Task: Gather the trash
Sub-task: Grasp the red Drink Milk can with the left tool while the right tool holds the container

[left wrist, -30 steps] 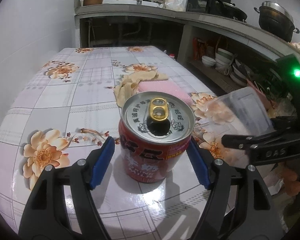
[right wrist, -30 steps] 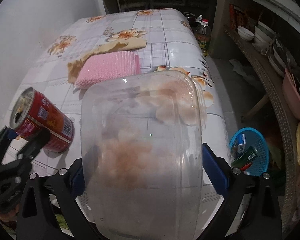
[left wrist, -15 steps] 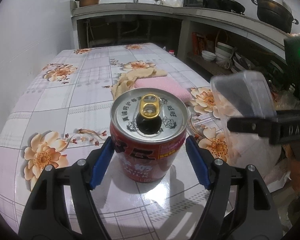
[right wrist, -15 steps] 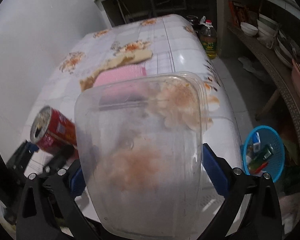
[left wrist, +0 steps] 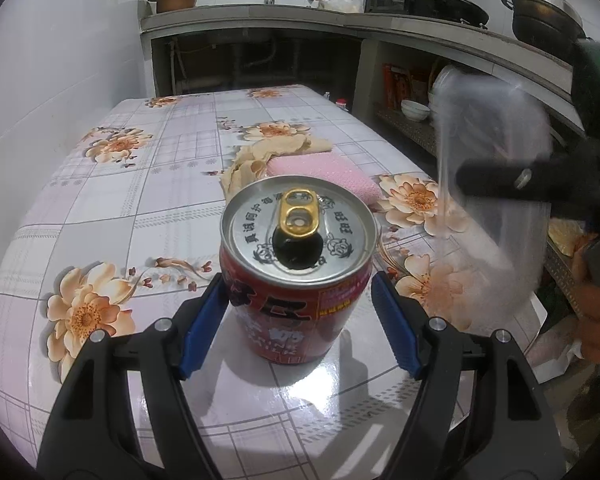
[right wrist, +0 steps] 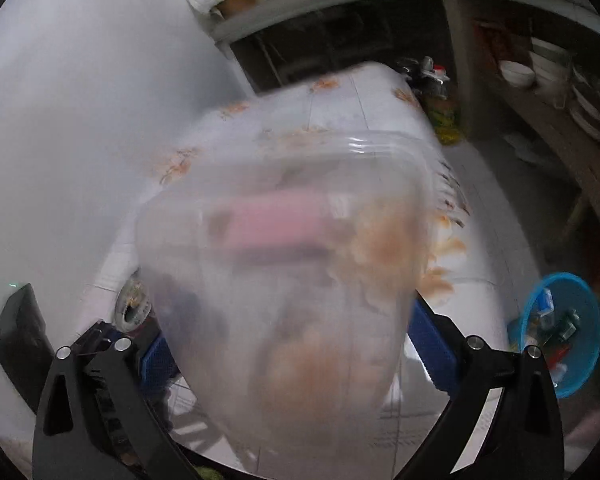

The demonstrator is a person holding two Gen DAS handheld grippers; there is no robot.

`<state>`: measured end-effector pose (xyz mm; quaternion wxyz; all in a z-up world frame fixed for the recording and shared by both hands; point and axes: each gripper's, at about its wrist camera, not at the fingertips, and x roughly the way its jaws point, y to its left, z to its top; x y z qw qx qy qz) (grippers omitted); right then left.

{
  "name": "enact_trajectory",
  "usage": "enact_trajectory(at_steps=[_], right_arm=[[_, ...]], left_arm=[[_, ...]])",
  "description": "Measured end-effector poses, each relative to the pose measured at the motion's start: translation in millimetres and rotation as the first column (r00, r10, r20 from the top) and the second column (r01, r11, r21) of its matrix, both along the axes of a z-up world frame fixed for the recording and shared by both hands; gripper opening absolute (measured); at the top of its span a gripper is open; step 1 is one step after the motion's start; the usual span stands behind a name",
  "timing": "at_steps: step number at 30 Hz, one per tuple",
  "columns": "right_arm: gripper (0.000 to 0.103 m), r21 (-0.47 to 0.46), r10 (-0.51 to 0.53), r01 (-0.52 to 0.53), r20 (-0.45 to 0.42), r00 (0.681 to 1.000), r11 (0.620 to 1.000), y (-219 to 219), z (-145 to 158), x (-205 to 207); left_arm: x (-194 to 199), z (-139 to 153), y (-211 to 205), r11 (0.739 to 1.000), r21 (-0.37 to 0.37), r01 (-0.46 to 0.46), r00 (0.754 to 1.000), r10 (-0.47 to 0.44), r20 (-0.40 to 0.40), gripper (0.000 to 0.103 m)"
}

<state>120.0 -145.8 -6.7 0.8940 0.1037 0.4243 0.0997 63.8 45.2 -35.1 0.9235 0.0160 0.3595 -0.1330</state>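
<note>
A red drink can [left wrist: 296,280] with a silver top and gold pull tab sits between the blue pads of my left gripper [left wrist: 296,320], which is shut on it just above the flowered table [left wrist: 100,208]. My right gripper [right wrist: 294,354] is shut on a clear plastic food container [right wrist: 292,264] smeared with orange residue. The container fills the right wrist view and is blurred. In the left wrist view the container [left wrist: 496,184] hangs at the right, above the table's edge, with a black finger of the right gripper [left wrist: 500,178] across it. The can's top [right wrist: 132,308] peeks out left of the container.
A pink cloth [left wrist: 324,172] and a beige rag [left wrist: 268,152] lie mid-table. A blue basket [right wrist: 560,332] with bits of trash stands on the floor to the right of the table. An oil bottle [right wrist: 440,100] stands beyond the far end. A counter with pots [left wrist: 540,12] runs behind.
The right gripper has lifted the clear container and tilted upward, so the container stands higher at the right of the left wrist view. The can stays in the left gripper.
</note>
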Motion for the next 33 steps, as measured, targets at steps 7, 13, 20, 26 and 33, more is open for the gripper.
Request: enact_trajectory(at_steps=[7, 13, 20, 26, 33], right_arm=[[0.097, -0.194, -0.017, 0.021, 0.023, 1.0, 0.981, 16, 11, 0], [0.097, -0.065, -0.019, 0.014, -0.077, 0.997, 0.998, 4, -4, 6], [0.096, 0.102, 0.003, 0.002, -0.049, 0.999, 0.995, -5, 5, 1], [0.096, 0.182, 0.029, -0.007, -0.121, 0.992, 0.983, -6, -3, -3], [0.089, 0.08, 0.024, -0.013, -0.148, 0.989, 0.997, -16, 9, -12]], left_arm=[[1, 1, 1, 1.0, -0.009, -0.002, 1.0, 0.002, 0.001, 0.069], [3, 1, 1, 1.0, -0.009, -0.001, 1.0, 0.001, 0.004, 0.069], [-5, 5, 4, 0.999, -0.03, 0.026, 0.999, -0.026, 0.025, 0.069], [-13, 13, 8, 0.998, -0.044, 0.054, 0.997, -0.052, 0.053, 0.069], [-23, 22, 4, 0.996, -0.007, 0.09, 0.99, -0.089, 0.113, 0.072]])
